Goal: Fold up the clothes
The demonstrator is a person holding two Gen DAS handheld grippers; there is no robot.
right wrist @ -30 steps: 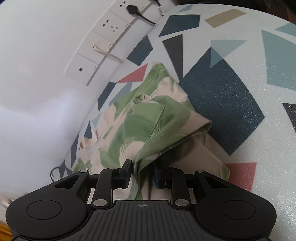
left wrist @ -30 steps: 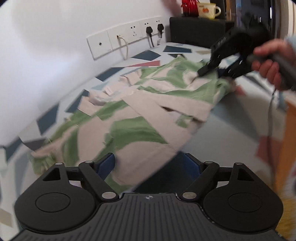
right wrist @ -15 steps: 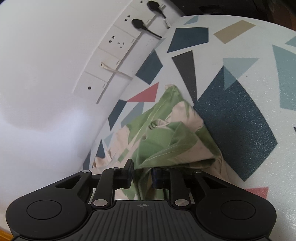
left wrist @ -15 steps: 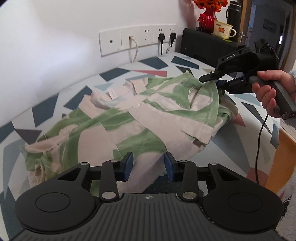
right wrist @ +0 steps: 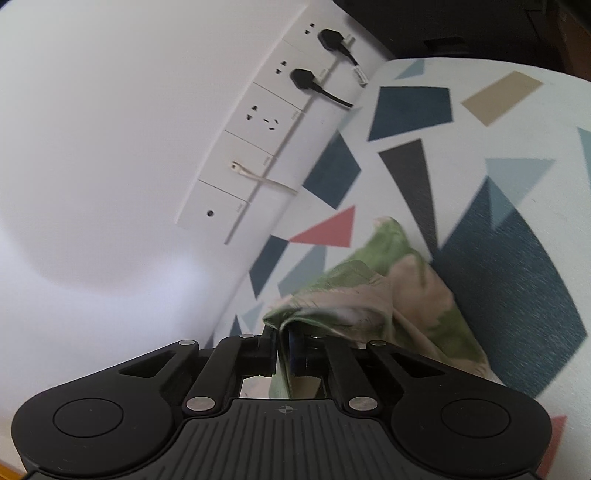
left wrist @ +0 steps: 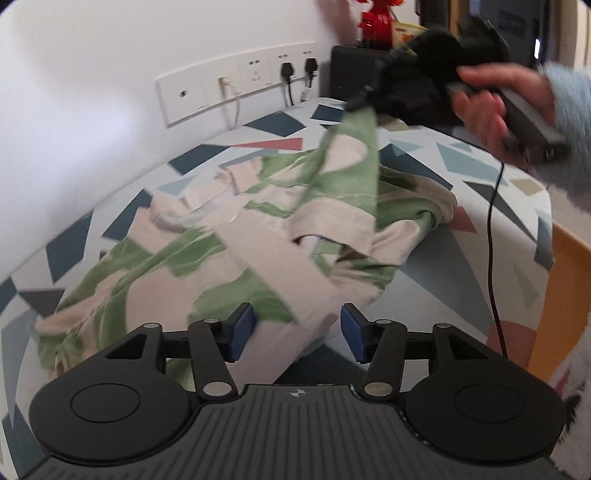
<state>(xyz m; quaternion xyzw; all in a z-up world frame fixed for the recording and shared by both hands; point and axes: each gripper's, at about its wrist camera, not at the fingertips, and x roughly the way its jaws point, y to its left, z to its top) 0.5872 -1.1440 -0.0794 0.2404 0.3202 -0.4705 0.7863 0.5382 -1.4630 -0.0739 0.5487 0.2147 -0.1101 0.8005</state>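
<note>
1. Left wrist view, far left: a white wall curves over a table covered with a pale cloth printed in navy, grey, teal, tan and red shapes
2. A row of white wall sockets sits just above the table edge, with a thin white cable and two black plugs in it; the right wrist view shows the same sockets tilted
3. The green and beige shirt lies crumpled across the table, from the left edge to past the middle
4. The left gripper has its blue-padded jaws spread wide, with the shirt's near hem lying between them but not pinched; half a second ago they stood much closer together around that hem
5. Right of centre, one corner of the shirt is lifted off the table, higher than in the earlier frame
6. The right gripper holds that corner; in its own view the right gripper has its jaws nearly together, clamped on a fold of the shirt
7. A hand in a pale blue sleeve grips its handle, and a black cable hangs down across the table
8. Behind, at upper right, a red vase stands blurred on a dark box
</note>
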